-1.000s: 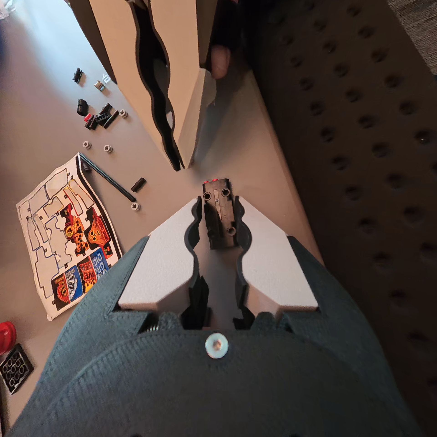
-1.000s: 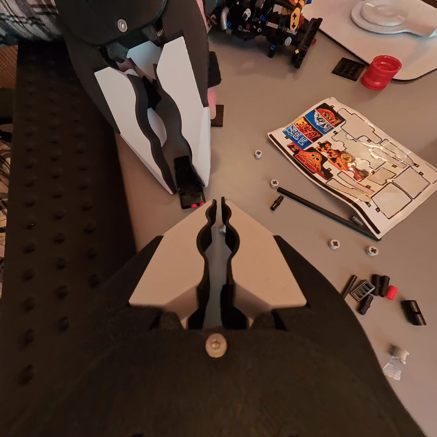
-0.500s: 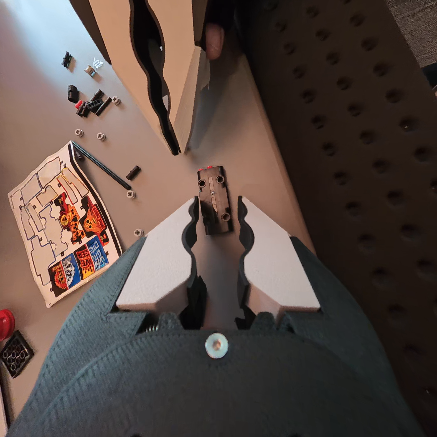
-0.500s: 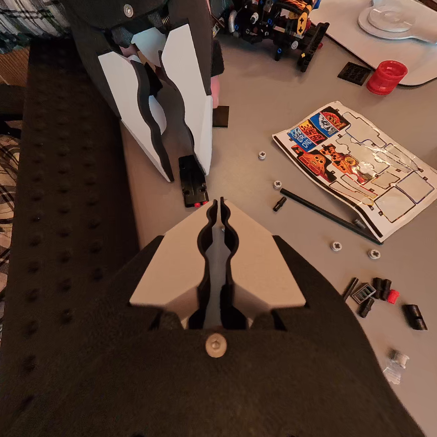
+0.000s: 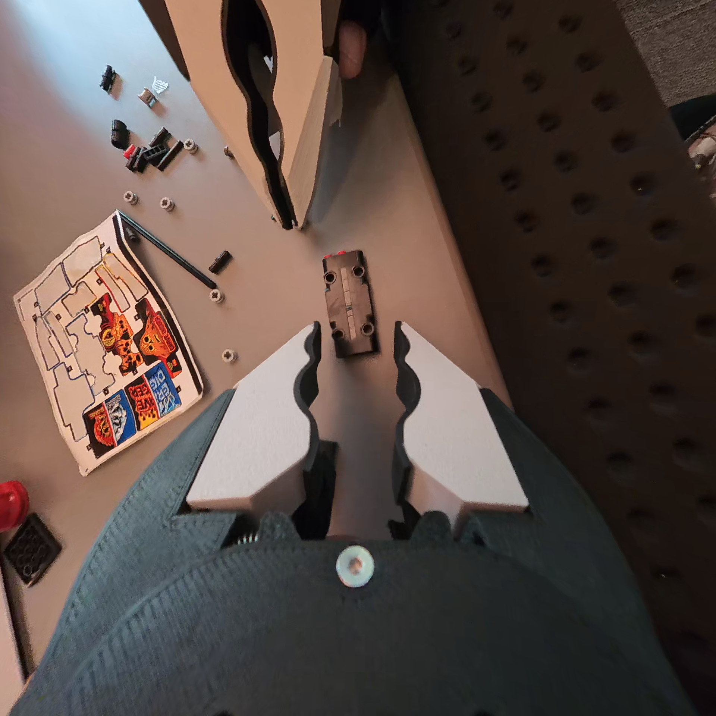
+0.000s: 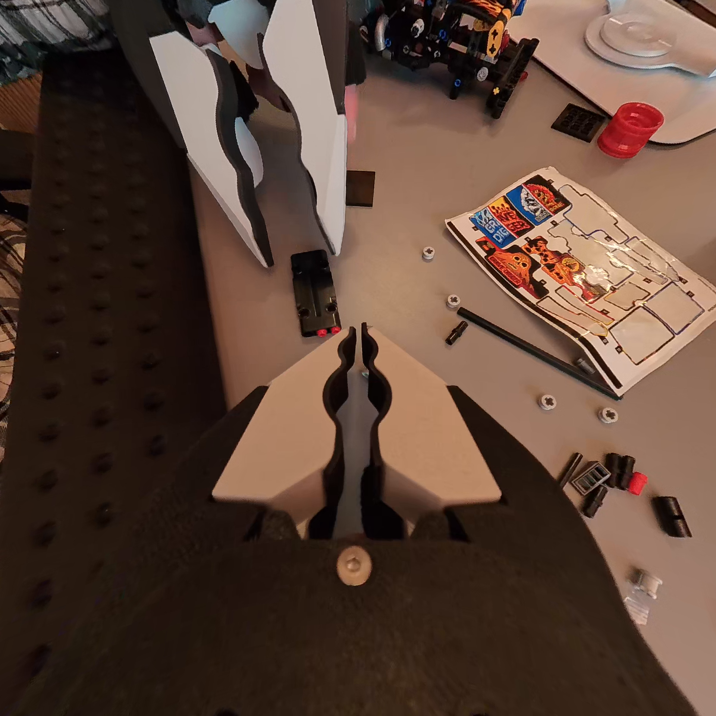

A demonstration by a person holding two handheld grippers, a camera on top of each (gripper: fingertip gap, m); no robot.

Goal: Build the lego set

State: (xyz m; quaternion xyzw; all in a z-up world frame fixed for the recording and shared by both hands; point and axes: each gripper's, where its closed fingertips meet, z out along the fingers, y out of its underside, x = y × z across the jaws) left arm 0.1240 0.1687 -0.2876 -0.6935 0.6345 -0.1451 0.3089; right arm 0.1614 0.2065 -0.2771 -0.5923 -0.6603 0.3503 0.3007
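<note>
Black lego block on table, between facing gripper tips, ungripped.

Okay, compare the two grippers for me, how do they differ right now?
The left gripper is open, with a wide gap between its tips; the right gripper is shut or nearly so, leaving only a sliver. The black block lies on the table just ahead of the left gripper's gap, while it sits left of the right gripper's tips. Neither holds anything; both share pale fingers with wavy black pads.
</note>
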